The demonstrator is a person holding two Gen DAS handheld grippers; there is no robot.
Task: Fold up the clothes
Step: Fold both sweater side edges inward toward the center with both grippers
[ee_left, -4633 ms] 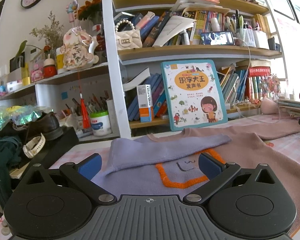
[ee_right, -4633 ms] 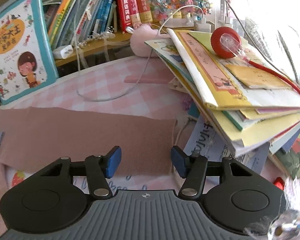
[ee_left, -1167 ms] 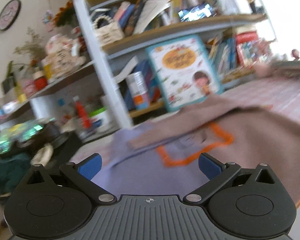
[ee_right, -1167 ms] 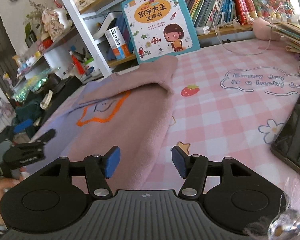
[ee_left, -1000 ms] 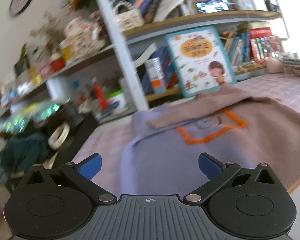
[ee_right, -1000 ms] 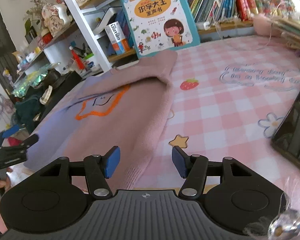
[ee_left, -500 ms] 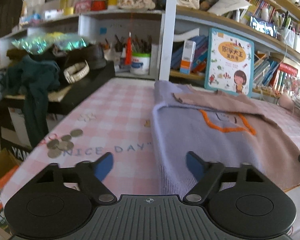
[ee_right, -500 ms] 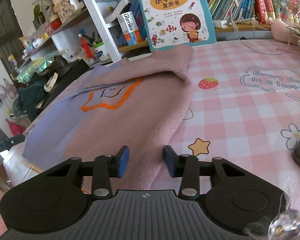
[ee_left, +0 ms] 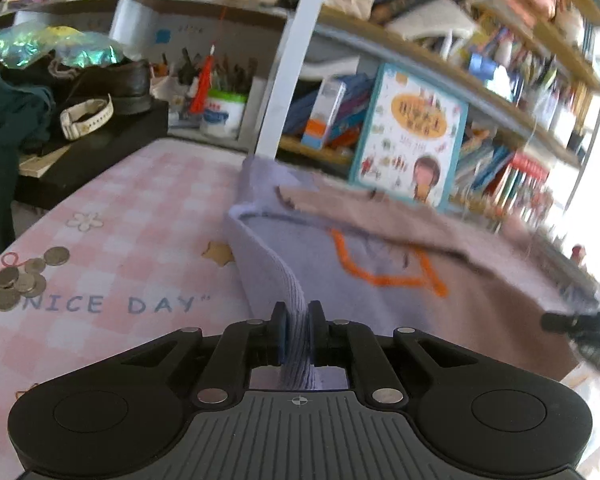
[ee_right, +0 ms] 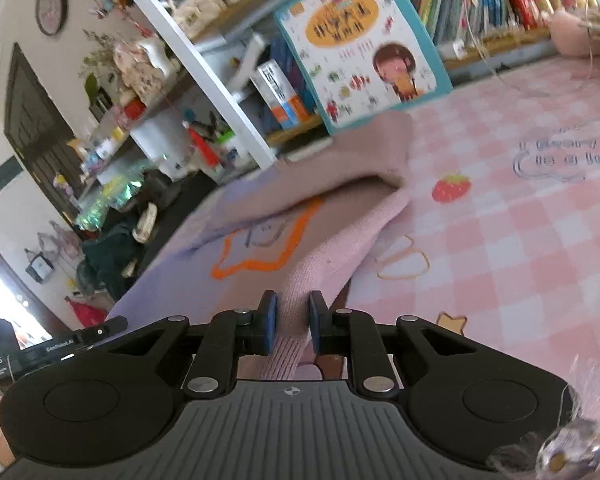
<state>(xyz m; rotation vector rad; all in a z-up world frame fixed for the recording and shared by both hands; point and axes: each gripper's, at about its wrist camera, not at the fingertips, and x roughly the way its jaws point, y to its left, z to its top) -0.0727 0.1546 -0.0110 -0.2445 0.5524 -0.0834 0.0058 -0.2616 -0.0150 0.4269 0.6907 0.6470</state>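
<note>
Where both sets of jaws stood apart over the cloth half a second ago, each is now closing with a hem corner between its pads.

Table: pink check cover, filling the left and centre of the left wrist view and the right half of the right wrist view.

Sweater: lilac on one side, pink on the other, orange star on the chest; lies flat across the table's middle with both sleeves folded in over the body. Its near hem runs to the bottom of both frames.

Left gripper: bottom centre of its view, nearly shut, ribbed lilac hem pinched between the pads and lifted in a ridge.

Right gripper: bottom centre of its view, nearly shut, pink hem corner pinched likewise.

Book: picture cover, propped against the shelf at upper centre, just behind the collar.

Coins: small heap, left edge.

Judgement: with both hem corners taken, the step in hand is carrying the hem up toward the collar to halve the body.
</note>
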